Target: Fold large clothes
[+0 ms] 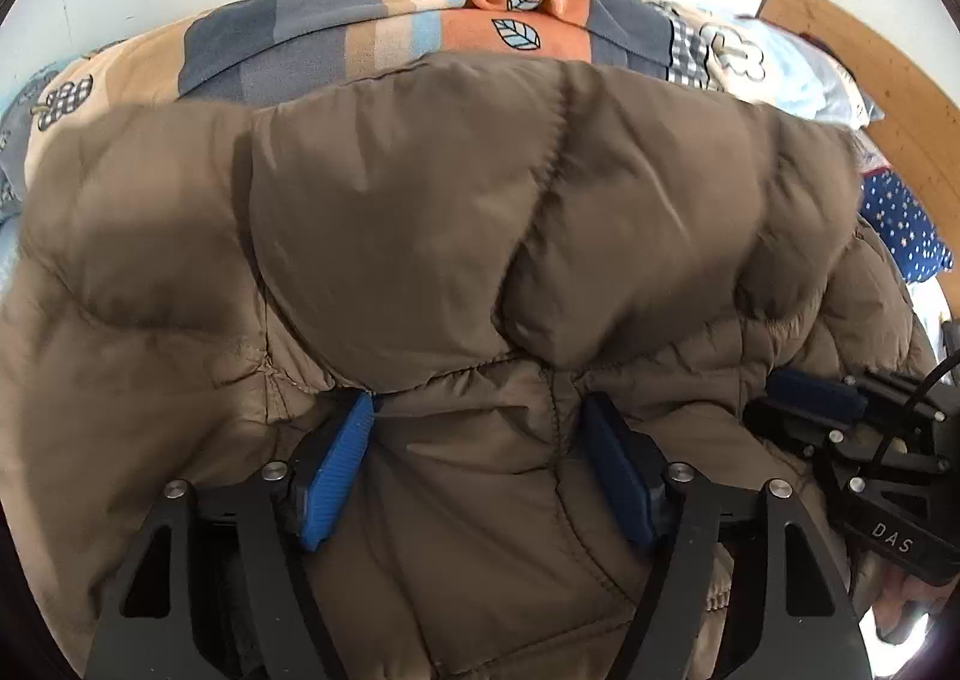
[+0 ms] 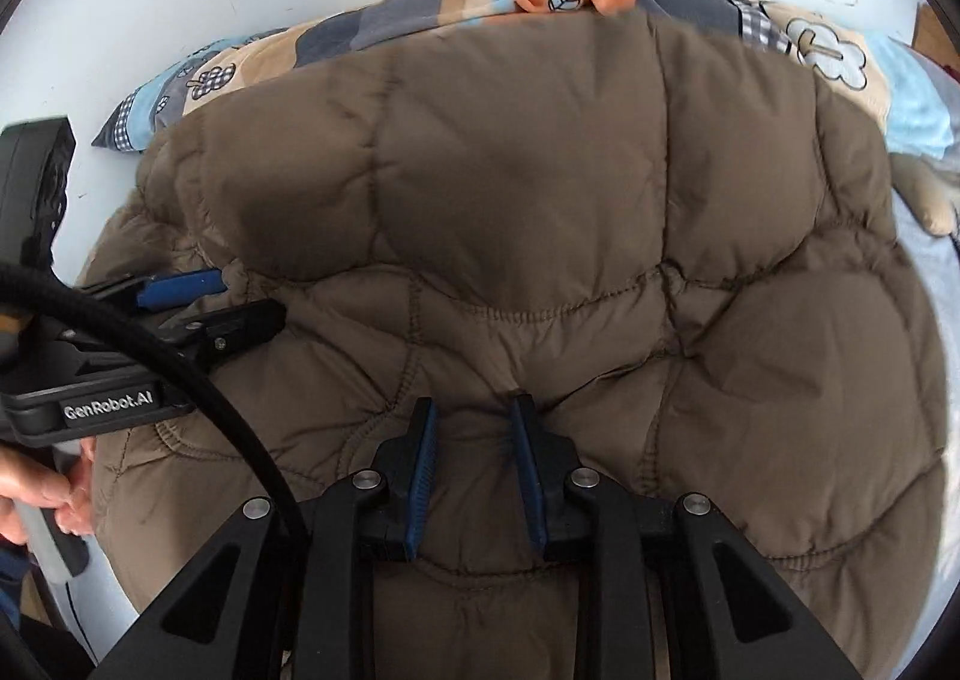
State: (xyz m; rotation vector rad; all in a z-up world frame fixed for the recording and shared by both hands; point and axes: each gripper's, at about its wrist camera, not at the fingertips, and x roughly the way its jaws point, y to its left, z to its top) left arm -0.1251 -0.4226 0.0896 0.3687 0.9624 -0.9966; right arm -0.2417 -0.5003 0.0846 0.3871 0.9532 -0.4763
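Billowing across the patterned bedding [image 1: 420,26], the brown quilted jacket [image 1: 420,212] lies puffy.

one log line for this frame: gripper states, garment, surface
left gripper: open, jacket fabric between pads | right gripper: shut on brown puffer jacket | jacket lying on patterned bedspread

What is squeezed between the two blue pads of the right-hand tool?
A pinched ridge of the brown puffy jacket sits between the right tool's blue pads, and nothing else. The right wrist view shows it.
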